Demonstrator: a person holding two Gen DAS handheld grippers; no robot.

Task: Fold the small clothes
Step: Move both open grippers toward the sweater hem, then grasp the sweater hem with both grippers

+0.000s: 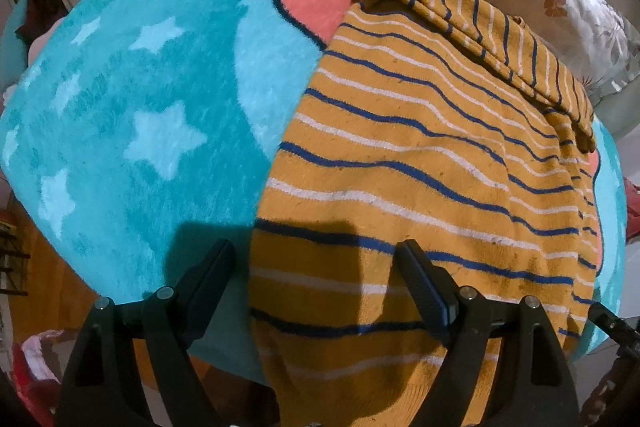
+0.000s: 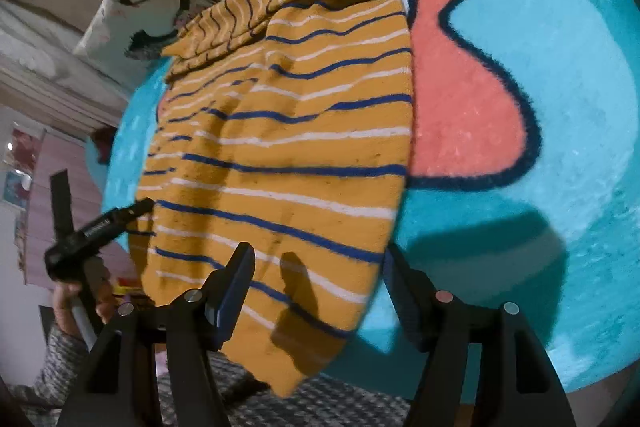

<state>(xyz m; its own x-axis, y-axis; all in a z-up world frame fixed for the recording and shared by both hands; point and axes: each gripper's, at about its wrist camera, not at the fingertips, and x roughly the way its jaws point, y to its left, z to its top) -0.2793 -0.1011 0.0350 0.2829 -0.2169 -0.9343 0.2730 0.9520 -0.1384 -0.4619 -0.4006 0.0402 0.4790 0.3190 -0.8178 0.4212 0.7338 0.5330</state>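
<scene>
Judging progress from both wrist views, we are reading the fold as partly done. The striped garment [image 1: 420,155] is lying on the turquoise star-patterned mat [image 1: 132,99], filling the centre and right of the left wrist frame; its far edge, toward the upper right, is already doubled over into a bunched band. In the right wrist view the same garment [image 2: 288,131] is covering the left half of the mat [image 2: 560,107], beside a coral shape [image 2: 460,107] at upper centre.

The left claw [image 1: 316,263] is standing spread, straddling the garment's near left edge at the bottom of the frame; we are seeing no pinch on the cloth. The right claw [image 2: 320,267] is also spread, straddling the near right edge, with cloth lying between the fingers but not gripped. The near hem is hanging off the mat's edge.

We are judging that the near portion is still awaiting its fold, so both corners likely need grasping next. A sleeve and a hand [image 2: 68,311] are showing at lower left.
</scene>
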